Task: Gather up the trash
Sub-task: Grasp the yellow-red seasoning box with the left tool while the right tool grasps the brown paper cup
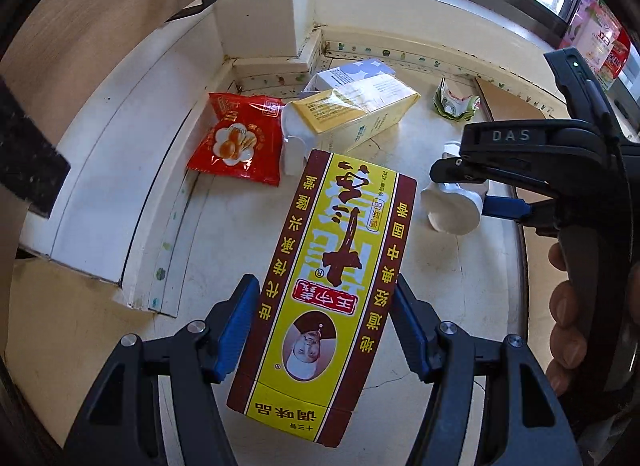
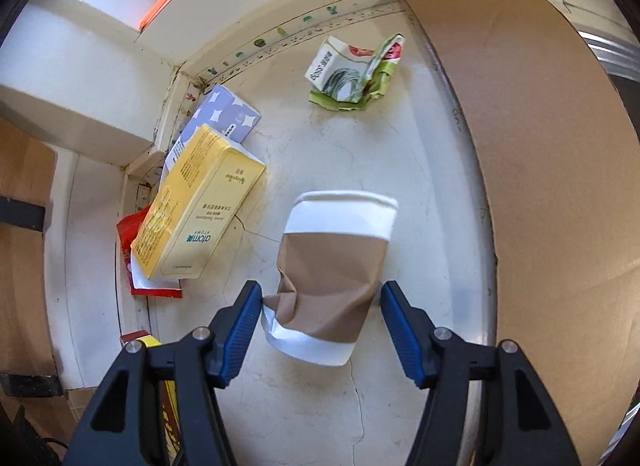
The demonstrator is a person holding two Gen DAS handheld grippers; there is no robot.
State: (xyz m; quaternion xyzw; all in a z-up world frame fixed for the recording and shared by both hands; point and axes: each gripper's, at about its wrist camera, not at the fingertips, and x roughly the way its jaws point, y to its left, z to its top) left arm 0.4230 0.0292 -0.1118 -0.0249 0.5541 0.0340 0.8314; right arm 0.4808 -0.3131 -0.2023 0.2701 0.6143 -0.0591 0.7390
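Tongs first: your left tongs [image 1: 326, 326] are clamped on the yellow-and-maroon seasoning box [image 1: 326, 286], blue pads pressed to both long sides, the box lifted off the floor [image 1: 460, 286] and tilted. Your right tongs [image 2: 322, 326] straddle the crumpled paper cup [image 2: 332, 278], which lies on its side with its white rim pointing away from you. The left pad touches the dented lower edge; the right pad sits just beside the cup wall, and whether it touches I cannot tell. You have the jaws wide around the cup rather than squeezing it.

Beyond the cup, a yellow carton [image 2: 196, 209] lies on a pale purple-patterned box [image 2: 228, 113] near the corner, with a red snack packet [image 2: 132, 258] partly under the carton at the wall side. A crushed green-and-white carton [image 2: 352, 73] lies farther off, near the back skirting. A brown cardboard sheet [image 2: 540, 165] covers the floor to the right. In the left view, your fingers [image 1: 564, 306] wrap the right tool's handle.
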